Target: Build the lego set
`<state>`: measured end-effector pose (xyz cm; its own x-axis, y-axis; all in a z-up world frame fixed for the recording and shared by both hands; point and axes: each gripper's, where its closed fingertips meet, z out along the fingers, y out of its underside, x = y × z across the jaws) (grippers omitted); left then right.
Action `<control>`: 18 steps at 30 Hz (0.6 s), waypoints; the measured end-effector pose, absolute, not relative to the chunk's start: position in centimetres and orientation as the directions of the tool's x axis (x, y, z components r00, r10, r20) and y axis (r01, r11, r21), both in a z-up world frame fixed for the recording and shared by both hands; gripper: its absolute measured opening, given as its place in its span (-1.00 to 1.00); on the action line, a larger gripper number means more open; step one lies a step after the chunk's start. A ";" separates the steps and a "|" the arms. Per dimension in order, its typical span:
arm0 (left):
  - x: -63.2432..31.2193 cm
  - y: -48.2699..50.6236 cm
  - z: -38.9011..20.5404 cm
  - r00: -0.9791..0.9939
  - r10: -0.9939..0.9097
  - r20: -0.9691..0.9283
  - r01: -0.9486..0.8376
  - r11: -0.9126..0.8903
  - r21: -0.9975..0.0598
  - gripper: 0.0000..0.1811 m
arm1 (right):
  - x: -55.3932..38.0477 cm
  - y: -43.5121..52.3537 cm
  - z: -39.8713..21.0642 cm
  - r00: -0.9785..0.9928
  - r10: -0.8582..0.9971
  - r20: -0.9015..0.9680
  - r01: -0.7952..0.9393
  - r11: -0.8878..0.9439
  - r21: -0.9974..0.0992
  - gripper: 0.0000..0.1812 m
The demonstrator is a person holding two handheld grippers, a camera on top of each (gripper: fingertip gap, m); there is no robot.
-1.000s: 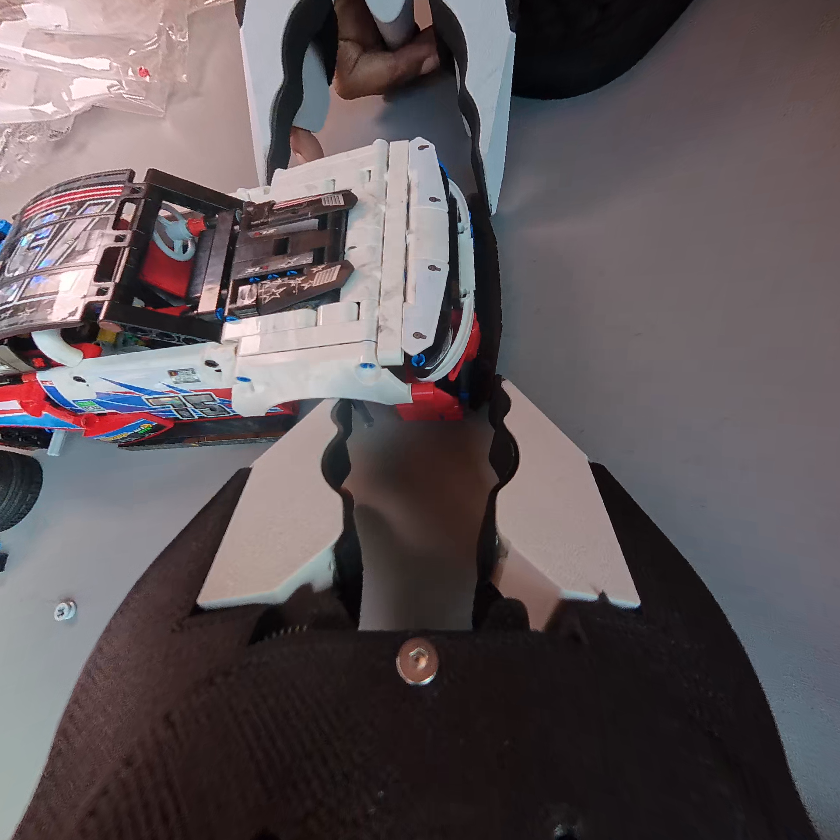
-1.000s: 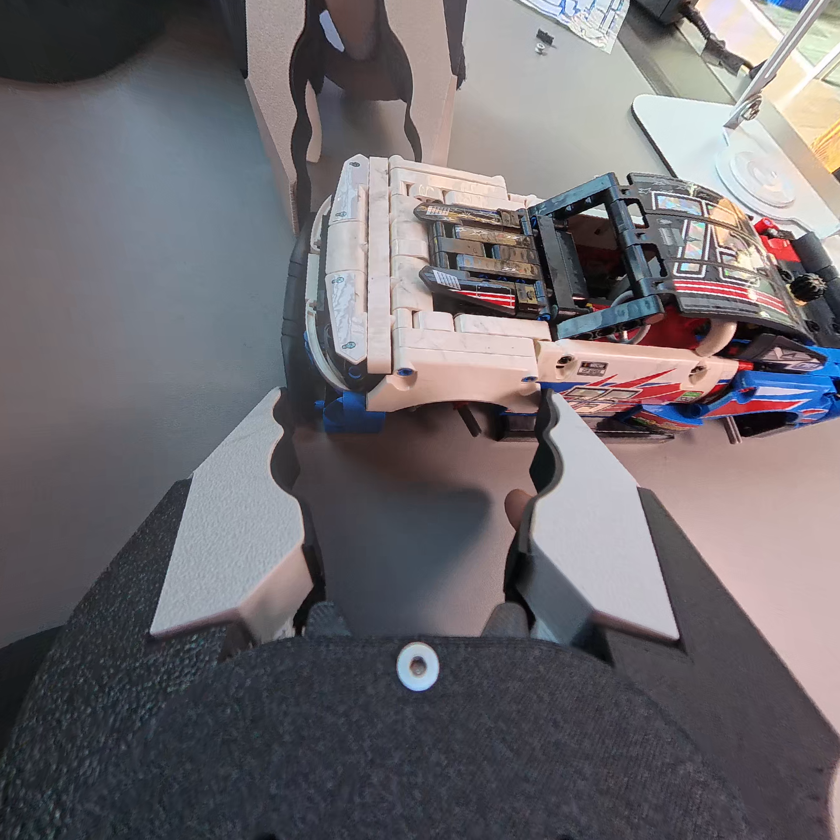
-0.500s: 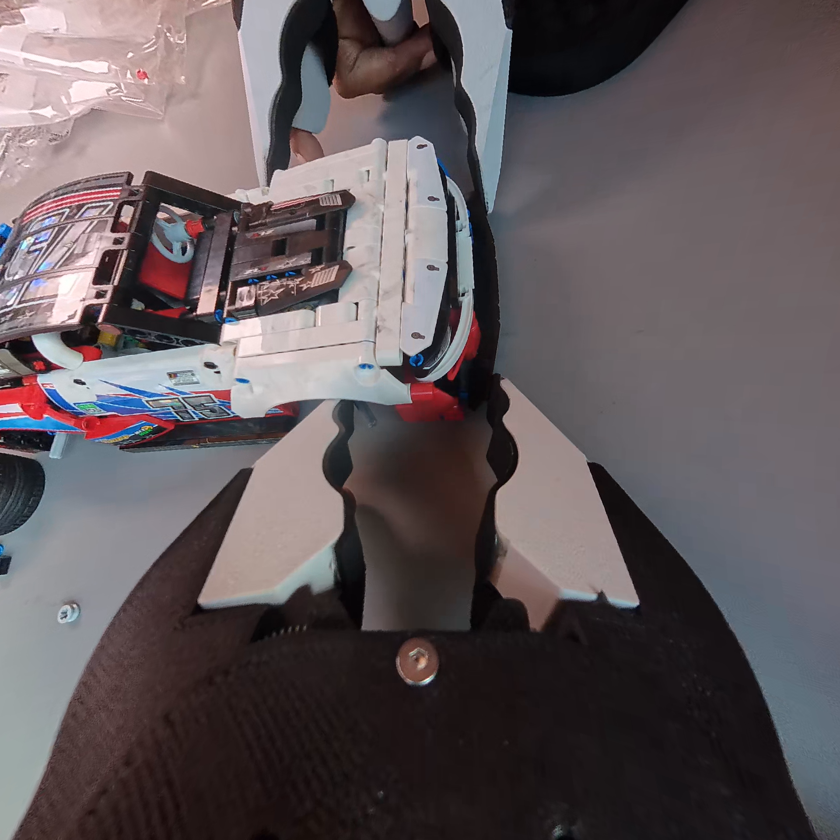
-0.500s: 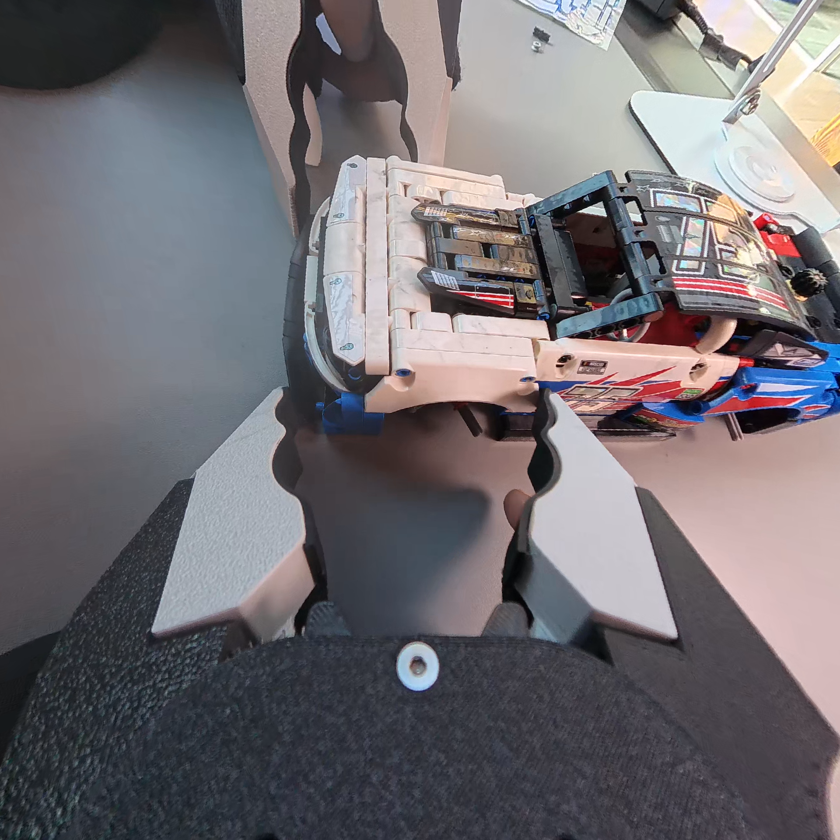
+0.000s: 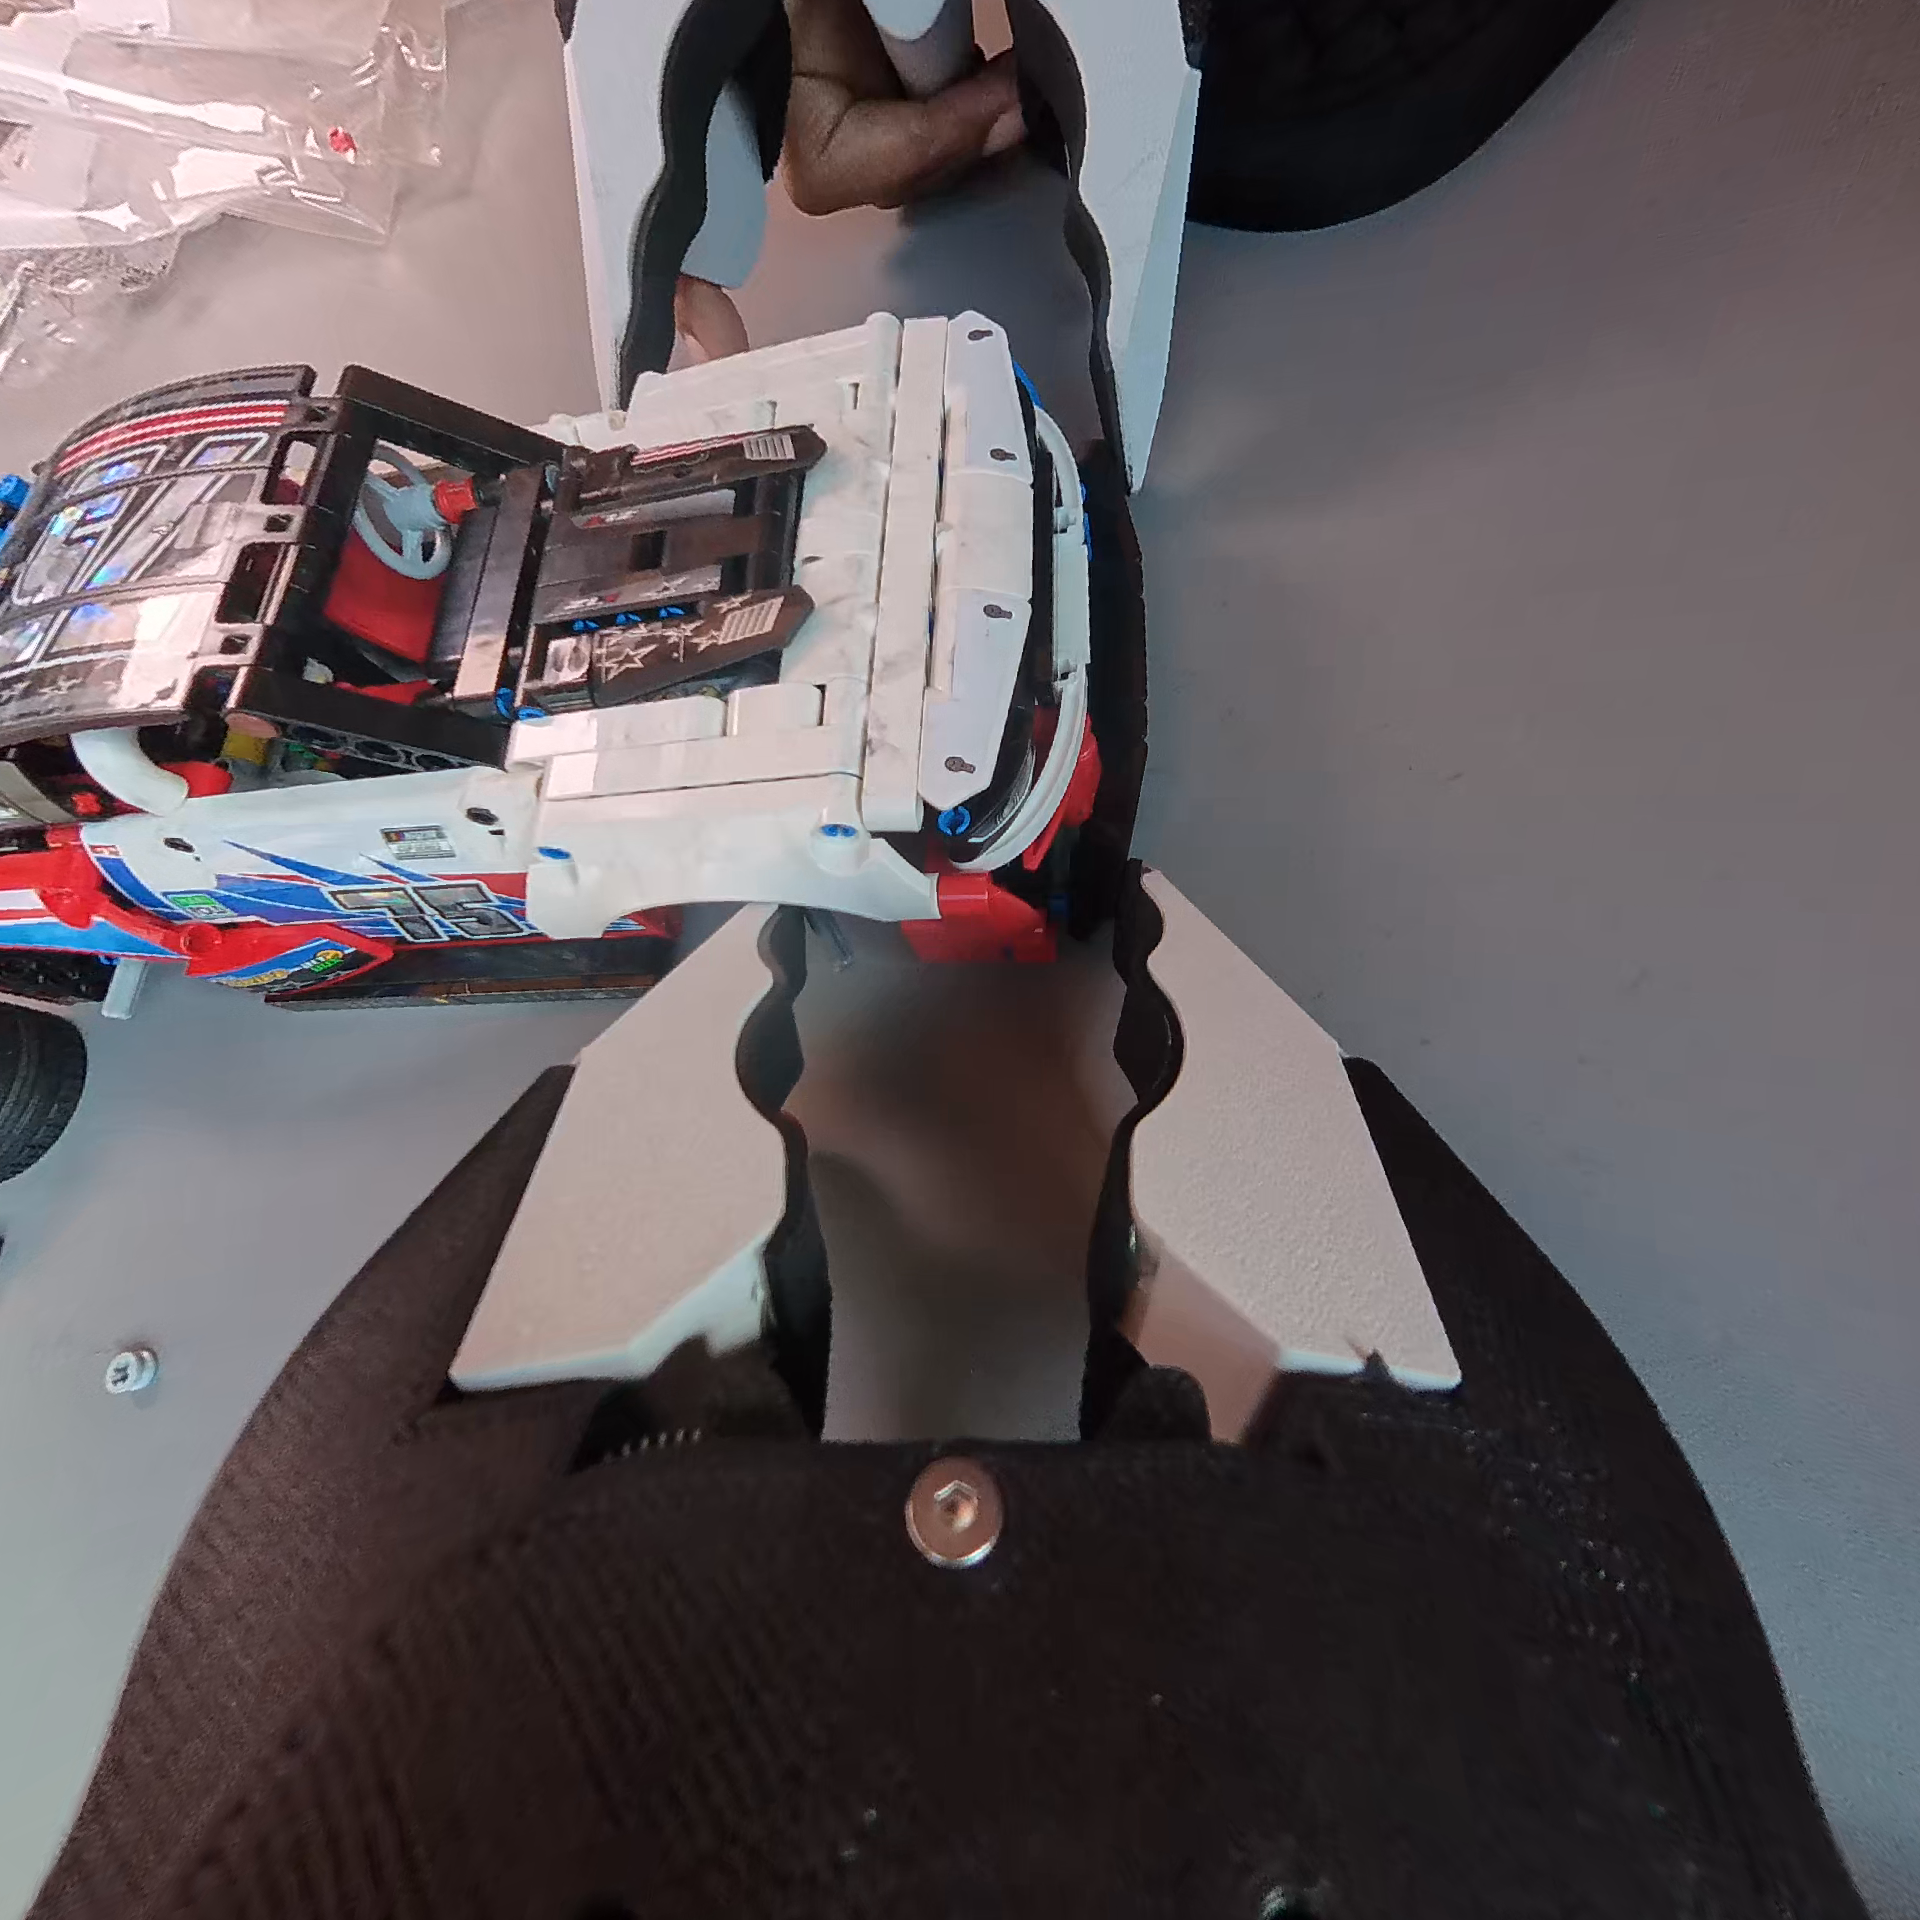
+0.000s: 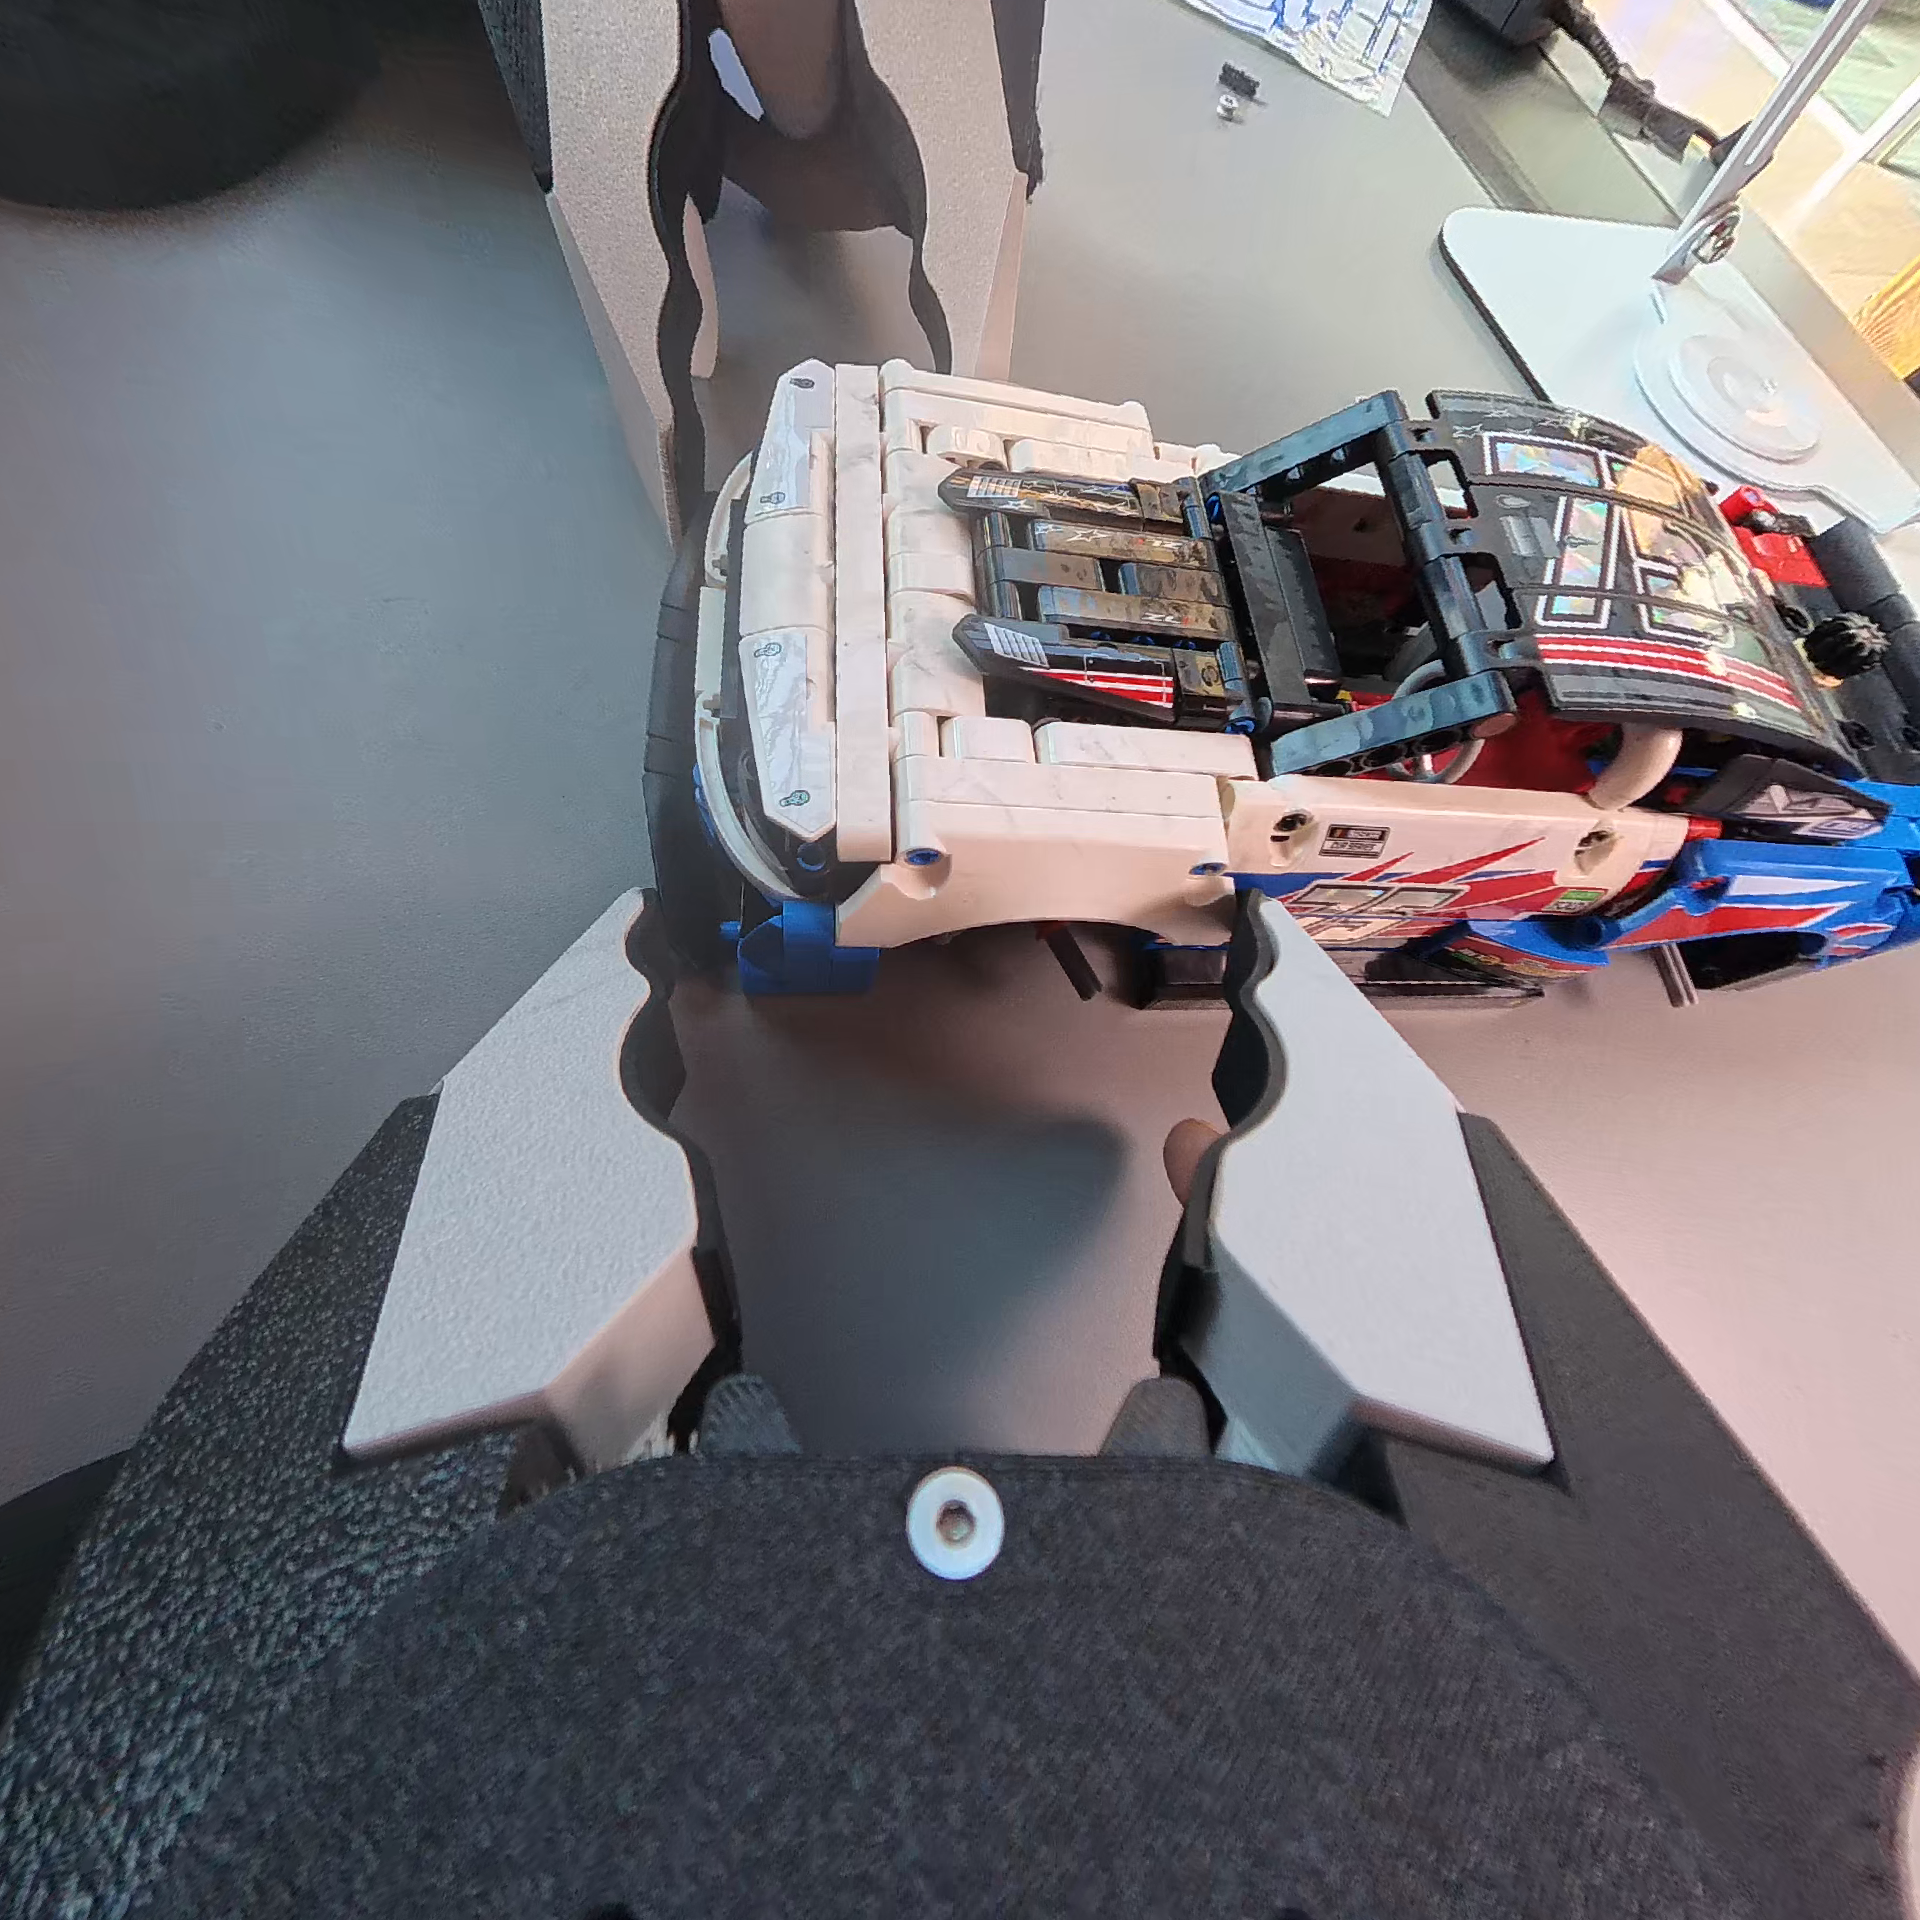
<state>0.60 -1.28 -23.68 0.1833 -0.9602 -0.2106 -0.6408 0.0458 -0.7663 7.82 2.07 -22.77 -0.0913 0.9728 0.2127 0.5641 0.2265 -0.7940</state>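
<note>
Lego race car [image 5: 582, 665] on grey table [image 5: 1558, 727], white nose bracketed by left gripper [image 5: 951, 935] and right gripper [image 6: 951, 935], fingers spread, grasping nothing. Risk: uneven squeeze popping hood panels, skidding car sideways.

Lego car [image 5: 727, 665] lies on table [image 5: 1507, 727] between both tools.

Lego car [image 5: 727, 665]: white hood, black roof w/ red stripes, red-blue side graphics. Table [image 5: 1507, 727] grey.
</note>
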 end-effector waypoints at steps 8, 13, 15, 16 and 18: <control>0.6 -1.3 -23.7 0.192 -0.960 -0.206 -0.642 0.036 -0.766 -0.34 | 7.9 2.1 -22.8 -0.093 0.972 0.218 0.564 0.231 -0.792 0.15; 0.6 -1.3 -23.7 0.216 -0.958 -0.187 -0.639 0.006 -0.769 -0.32 | 7.8 2.0 -22.9 -0.095 0.970 0.224 0.568 0.238 -0.788 0.17; 0.6 -1.3 -23.7 0.220 -0.959 -0.179 -0.637 -0.003 -0.770 -0.31 | 7.9 2.1 -22.9 -0.094 0.969 0.227 0.568 0.239 -0.788 0.18; 0.6 -1.3 -23.7 0.226 -0.959 -0.173 -0.636 -0.011 -0.771 -0.31 | 7.8 2.1 -22.9 -0.094 0.968 0.231 0.568 0.242 -0.787 0.18; 0.6 -1.3 -23.7 0.230 -0.960 -0.163 -0.635 -0.021 -0.772 -0.29 | 7.8 2.1 -22.9 -0.093 0.966 0.242 0.569 0.251 -0.783 0.20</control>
<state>0.56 -1.28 -23.67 0.2296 -0.9596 -0.1630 -0.6351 -0.0208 -0.7722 7.85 2.09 -22.91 -0.0926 0.9659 0.2418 0.5689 0.2506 -0.7833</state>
